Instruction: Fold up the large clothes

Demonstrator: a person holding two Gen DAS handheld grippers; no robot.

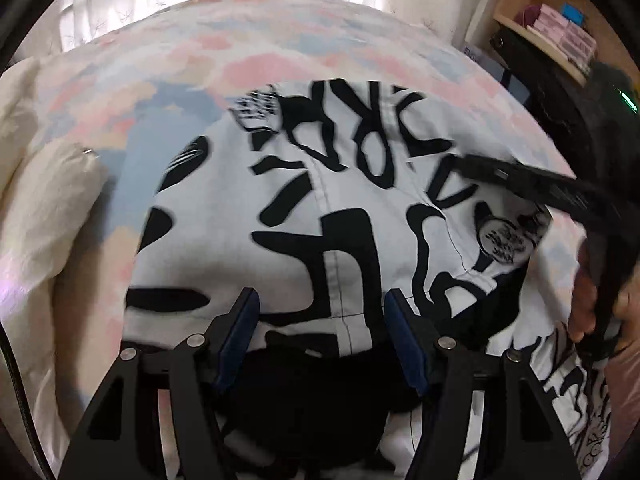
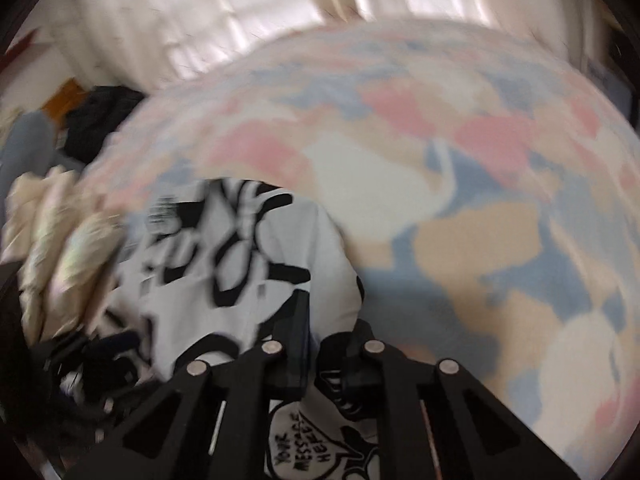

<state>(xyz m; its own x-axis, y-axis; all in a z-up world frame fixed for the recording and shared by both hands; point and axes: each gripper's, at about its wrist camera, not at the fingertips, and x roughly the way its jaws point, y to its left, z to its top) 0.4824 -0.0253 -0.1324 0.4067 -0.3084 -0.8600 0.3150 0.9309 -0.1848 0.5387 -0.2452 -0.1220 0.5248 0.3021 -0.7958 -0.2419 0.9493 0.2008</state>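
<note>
Your white garment with black lettering (image 1: 320, 208) lies spread on the pastel bedcover (image 1: 248, 48), straight ahead of and under your left gripper (image 1: 322, 312), its central seam running away from you along the fingers. That gripper's jaws stand wide apart, blue pads (image 1: 240, 332) hovering over the near hem with nothing between them. Your right gripper (image 2: 328, 332) sits at the garment's right edge, jaws nearly together with a fold of the printed cloth between them, so it looks clamped on the fabric; blur leaves this slightly uncertain. The right one is the nearer to a hold. A cream duvet (image 1: 44, 208) bunches off to your left; a wooden shelf (image 1: 556, 28) with small boxes stands at far right.
</note>
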